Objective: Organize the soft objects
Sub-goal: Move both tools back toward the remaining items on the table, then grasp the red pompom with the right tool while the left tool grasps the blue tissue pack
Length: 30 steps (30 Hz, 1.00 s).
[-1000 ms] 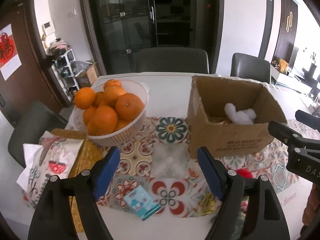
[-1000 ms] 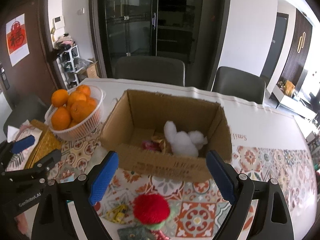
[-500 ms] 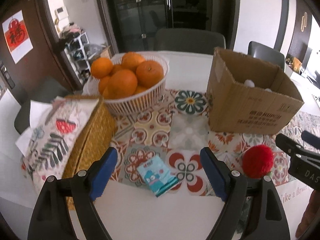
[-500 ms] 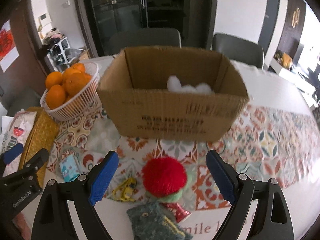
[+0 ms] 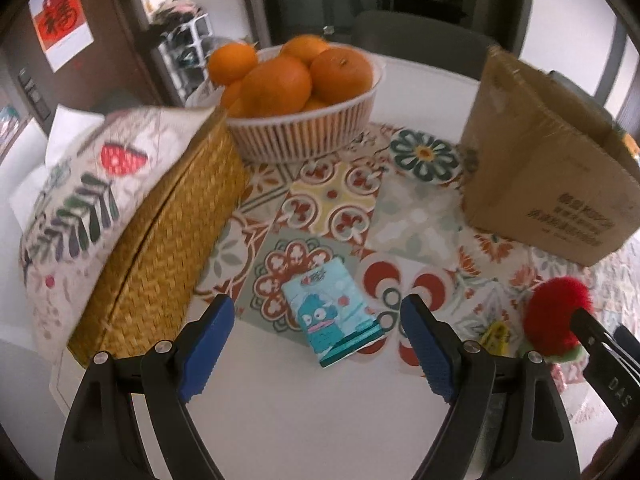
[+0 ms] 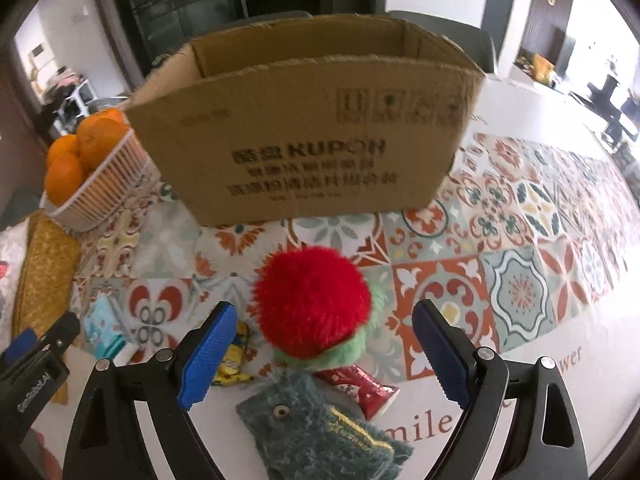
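One woven box (image 5: 168,240); one basket of oranges (image 5: 304,128); one blue packet (image 5: 332,320) between the wide, empty left gripper (image 5: 316,344); one cardboard box (image 6: 312,136); one red pompom toy (image 6: 312,304) between the wide, empty right gripper (image 6: 324,352); one teal pouch (image 6: 320,432) below.

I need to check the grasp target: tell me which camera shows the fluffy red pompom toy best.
The right wrist view: the fluffy red pompom toy sits whole and central. The left wrist view catches it only at the right edge, partly hidden behind the right gripper.

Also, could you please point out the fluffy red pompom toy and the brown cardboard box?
fluffy red pompom toy (image 6: 310,298), right wrist view, centre of the red fluff
brown cardboard box (image 6: 308,140), right wrist view, printed front wall
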### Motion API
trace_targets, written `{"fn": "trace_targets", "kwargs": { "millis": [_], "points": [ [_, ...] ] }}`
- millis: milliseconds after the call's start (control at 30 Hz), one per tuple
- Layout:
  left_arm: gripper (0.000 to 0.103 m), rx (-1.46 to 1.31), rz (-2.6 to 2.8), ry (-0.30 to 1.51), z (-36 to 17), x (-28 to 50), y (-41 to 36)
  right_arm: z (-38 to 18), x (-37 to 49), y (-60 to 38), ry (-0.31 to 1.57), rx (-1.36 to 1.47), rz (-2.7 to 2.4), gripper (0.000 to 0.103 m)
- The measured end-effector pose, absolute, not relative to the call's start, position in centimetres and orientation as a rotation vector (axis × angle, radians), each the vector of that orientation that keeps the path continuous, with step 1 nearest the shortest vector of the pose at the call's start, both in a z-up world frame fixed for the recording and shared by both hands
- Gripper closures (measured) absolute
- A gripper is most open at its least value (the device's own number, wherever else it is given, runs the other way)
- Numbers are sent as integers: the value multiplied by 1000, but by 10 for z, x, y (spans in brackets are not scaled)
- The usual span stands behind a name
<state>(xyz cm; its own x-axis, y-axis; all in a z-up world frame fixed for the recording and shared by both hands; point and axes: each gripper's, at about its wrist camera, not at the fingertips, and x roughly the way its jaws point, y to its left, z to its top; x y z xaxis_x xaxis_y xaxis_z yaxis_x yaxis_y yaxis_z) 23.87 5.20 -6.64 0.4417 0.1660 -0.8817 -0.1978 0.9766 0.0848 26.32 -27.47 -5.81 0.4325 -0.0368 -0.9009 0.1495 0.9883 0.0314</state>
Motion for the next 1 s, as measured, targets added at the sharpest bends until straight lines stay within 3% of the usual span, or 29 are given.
{"fn": "trace_targets", "kwargs": {
  "millis": [633, 1000],
  "points": [
    [20, -82, 308, 1224, -119, 266, 58, -115, 279, -279, 1240, 146, -226, 14],
    [41, -92, 250, 1252, -132, 274, 56, -131, 291, -273, 1275, 154, -168, 43]
  ]
}}
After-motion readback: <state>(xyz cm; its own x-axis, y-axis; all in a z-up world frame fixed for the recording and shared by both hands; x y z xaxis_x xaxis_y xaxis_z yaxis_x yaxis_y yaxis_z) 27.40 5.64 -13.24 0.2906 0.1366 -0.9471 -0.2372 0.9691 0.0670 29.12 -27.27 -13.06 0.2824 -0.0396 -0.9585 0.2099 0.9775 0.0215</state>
